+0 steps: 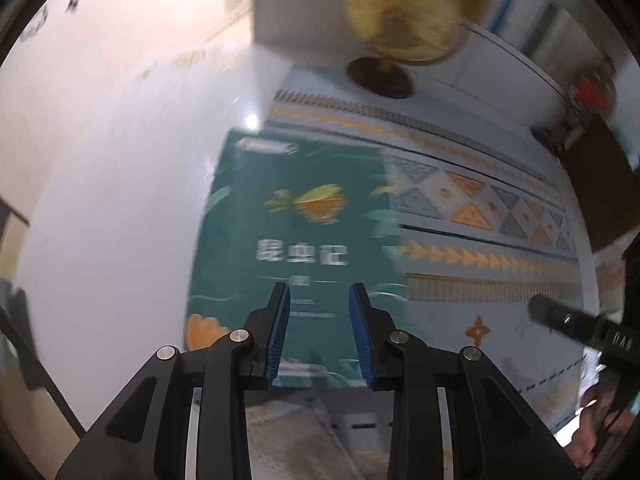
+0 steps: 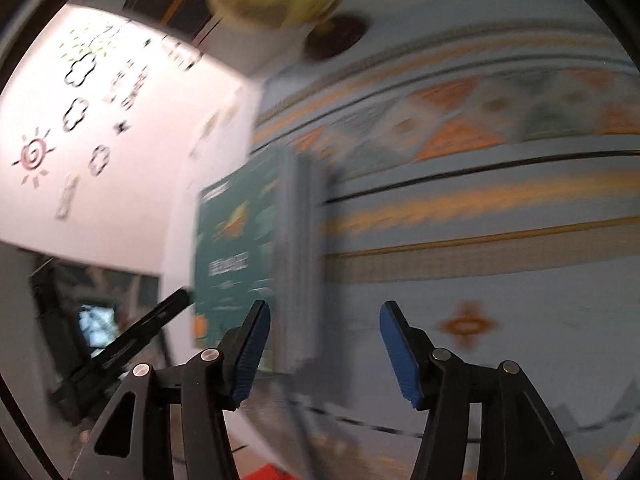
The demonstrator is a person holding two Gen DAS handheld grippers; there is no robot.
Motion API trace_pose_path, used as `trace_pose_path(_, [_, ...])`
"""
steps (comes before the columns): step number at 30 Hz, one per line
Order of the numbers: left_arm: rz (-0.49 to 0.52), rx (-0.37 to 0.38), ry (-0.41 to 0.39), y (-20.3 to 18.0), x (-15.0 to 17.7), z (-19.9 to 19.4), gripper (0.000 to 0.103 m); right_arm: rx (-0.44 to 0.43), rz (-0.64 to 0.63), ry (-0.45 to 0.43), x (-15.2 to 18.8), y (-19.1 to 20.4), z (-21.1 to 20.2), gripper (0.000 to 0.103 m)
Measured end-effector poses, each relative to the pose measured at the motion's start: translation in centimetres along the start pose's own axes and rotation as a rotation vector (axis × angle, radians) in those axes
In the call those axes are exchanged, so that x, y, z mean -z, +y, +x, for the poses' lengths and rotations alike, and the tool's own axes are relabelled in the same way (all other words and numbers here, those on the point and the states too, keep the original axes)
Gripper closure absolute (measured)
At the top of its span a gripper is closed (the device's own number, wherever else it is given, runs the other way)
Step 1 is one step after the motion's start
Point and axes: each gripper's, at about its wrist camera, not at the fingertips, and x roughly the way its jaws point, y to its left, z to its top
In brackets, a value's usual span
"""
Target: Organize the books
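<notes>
A patterned blue tablecloth [image 1: 480, 216] is covering the table. The green book [image 1: 296, 232] is lying flat on it at the cloth's left edge, long axis running away from the camera, white title reading upright, orange insect illustration above. A yellow globe [image 1: 404, 12] is standing beyond. The left claw [image 1: 319, 308] is hovering over the cover, fingers apart, gripping nothing. The right claw [image 2: 324, 332] is standing wider apart, empty.

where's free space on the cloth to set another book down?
Bare cloth lies right of the green book, across the patterned tablecloth toward its right edge. Crowded spots: the far edge, where the globe stands on its dark base, and the left, where the book stack sits against the white wall.
</notes>
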Motion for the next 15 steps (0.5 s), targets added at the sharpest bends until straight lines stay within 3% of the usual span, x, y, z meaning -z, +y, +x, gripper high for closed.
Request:
trace_pose_path(5, [0.062, -0.011, -0.089, -6.1, 1.0, -4.1, 0.072, 0.05, 0.054, -0.108, 0.0, -3.4, -7.2, 0.047])
trace_pose_path(10, [0.157, -0.033, -0.181, -11.0, 1.8, -7.8, 0.067, 0.14, -0.046, -0.262, 0.0, -2.9, -15.1, 0.047])
trace_pose_path(13, [0.159, 0.014, -0.231, -12.7, 2.2, -9.2, 0.051, 0.215, -0.133, -0.375, 0.8, -1.6, -18.9, 0.047])
trace_pose_path(15, [0.162, 0.036, -0.285, -13.8, 2.6, -9.9, 0.028, 0.271, -0.191, -0.458, 1.4, -0.4, -20.6, 0.038])
